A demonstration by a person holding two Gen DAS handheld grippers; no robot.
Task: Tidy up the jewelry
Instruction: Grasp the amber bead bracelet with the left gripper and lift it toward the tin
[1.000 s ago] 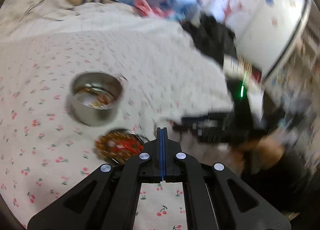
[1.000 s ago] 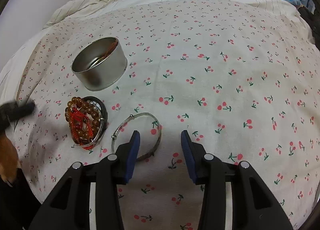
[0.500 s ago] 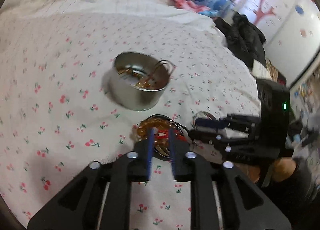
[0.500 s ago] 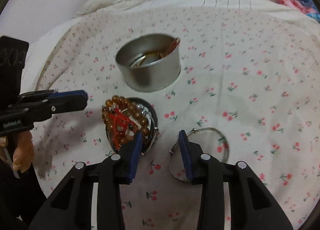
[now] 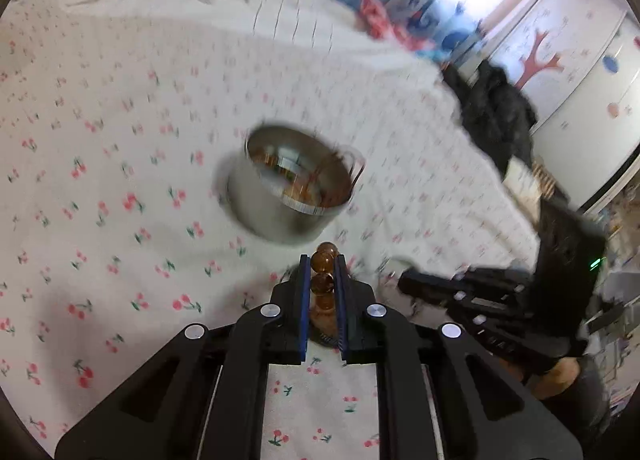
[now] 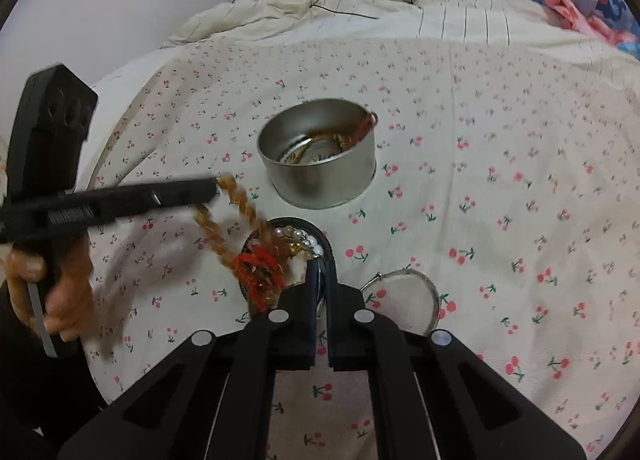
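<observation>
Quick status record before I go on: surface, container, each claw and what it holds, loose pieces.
surface: cherry-print bedsheet
container: round metal tin, jewelry already inside
left claw: closing, amber bead bracelet between the pads, lifted off the pile
right claw: shut on the black dish rim
dish contents: red cord, pearls, gold pieces
loose: silver bangle on the sheet beside the dish

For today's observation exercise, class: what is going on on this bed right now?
A person is sorting jewelry on a cherry-print bedspread with two handheld grippers. The left gripper is closing on an amber bead bracelet, drawing it up from the jewelry pile. The right gripper is shut at the dark ring under that pile. A metal tin already holds some pieces, and a silver bangle lies loose beside the pile.
</observation>
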